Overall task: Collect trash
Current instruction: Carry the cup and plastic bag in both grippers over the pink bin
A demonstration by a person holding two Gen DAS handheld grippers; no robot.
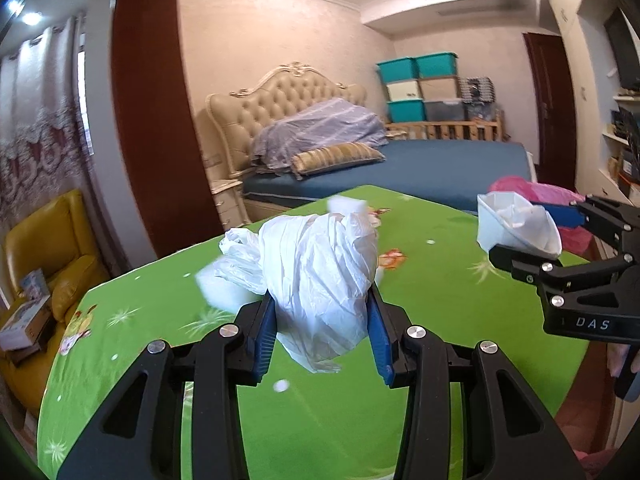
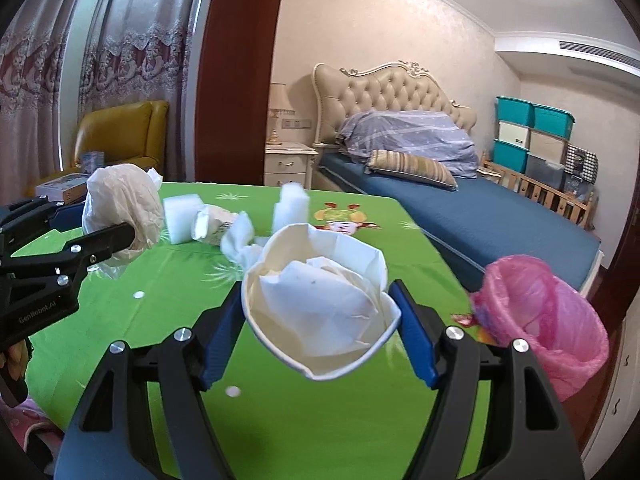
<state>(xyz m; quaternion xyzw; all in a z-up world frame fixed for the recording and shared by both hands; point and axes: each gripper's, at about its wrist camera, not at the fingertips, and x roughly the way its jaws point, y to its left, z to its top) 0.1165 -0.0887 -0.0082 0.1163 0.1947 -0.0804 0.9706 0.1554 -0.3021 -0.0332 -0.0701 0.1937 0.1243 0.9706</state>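
**Both grippers loaded, pink-lined bin waiting at the right**

The left gripper [image 1: 322, 320] is clamped on a crumpled white plastic bag [image 1: 320, 276], its blue pads pressing the bundle from either side and holding it above the green patterned tablecloth [image 1: 140, 308]. In the right wrist view the same bundle hangs at the far left, clear of the cloth. Moving rightward along the table, several pieces are not yet collected: white foam blocks [image 2: 182, 212], a crushed paper cup [image 2: 212, 224] and a scrap of white tissue [image 2: 238, 242] lie near one another toward the far edge.

The right gripper [image 2: 320, 328] pinches a squashed white paper bowl stuffed with tissue [image 2: 320, 300], carried mouth-up and slightly tilted above the table. Just beyond the table's right edge stands a waste bin lined with a pink plastic bag [image 2: 552, 312], mouth open.

The step in hand looks like carrying two pieces to the bin. The next move calls for swinging the right gripper over the pink opening and releasing, then bringing the left across. The bowl may spill its tissue if tipped early.
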